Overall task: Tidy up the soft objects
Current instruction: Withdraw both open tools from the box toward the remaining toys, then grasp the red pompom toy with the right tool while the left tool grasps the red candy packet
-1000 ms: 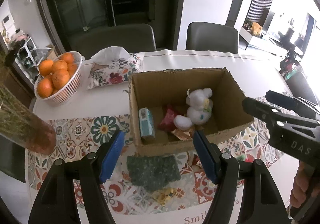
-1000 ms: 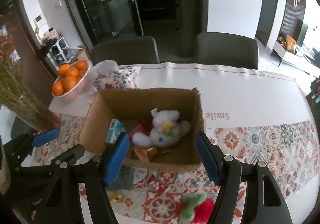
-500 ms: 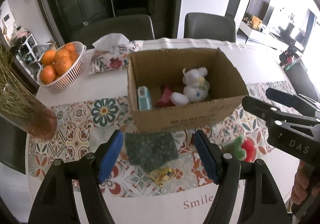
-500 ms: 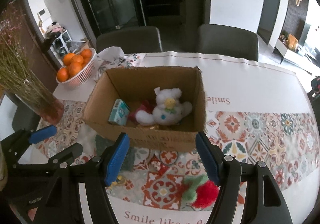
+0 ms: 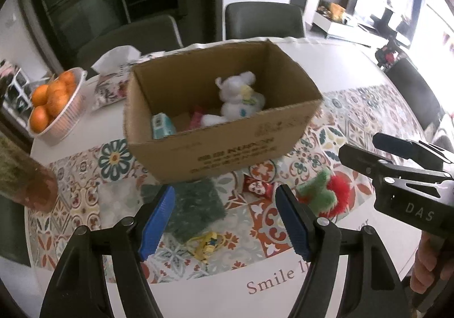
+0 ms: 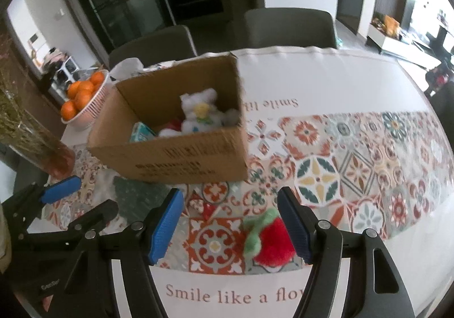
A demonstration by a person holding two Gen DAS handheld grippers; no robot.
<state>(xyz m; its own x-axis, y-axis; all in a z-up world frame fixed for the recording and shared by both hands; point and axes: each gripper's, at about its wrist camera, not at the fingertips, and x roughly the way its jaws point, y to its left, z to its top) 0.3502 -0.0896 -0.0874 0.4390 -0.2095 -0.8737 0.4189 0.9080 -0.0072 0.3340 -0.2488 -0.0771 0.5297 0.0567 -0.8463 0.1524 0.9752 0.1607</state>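
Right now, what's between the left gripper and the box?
Left wrist view: a dark green cloth lies flat between the open left gripper and the cardboard box.

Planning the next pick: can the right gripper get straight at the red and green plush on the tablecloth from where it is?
Probably yes. The right gripper is open, and the red and green plush lies just ahead, toward its right finger, with nothing on it. The cardboard box sits farther back, clear of the path.

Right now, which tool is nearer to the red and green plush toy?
Right. The right tool hangs open just above the red and green plush toy, which lies by its right finger. The left tool is open over the green cloth, with the toy off to its right.
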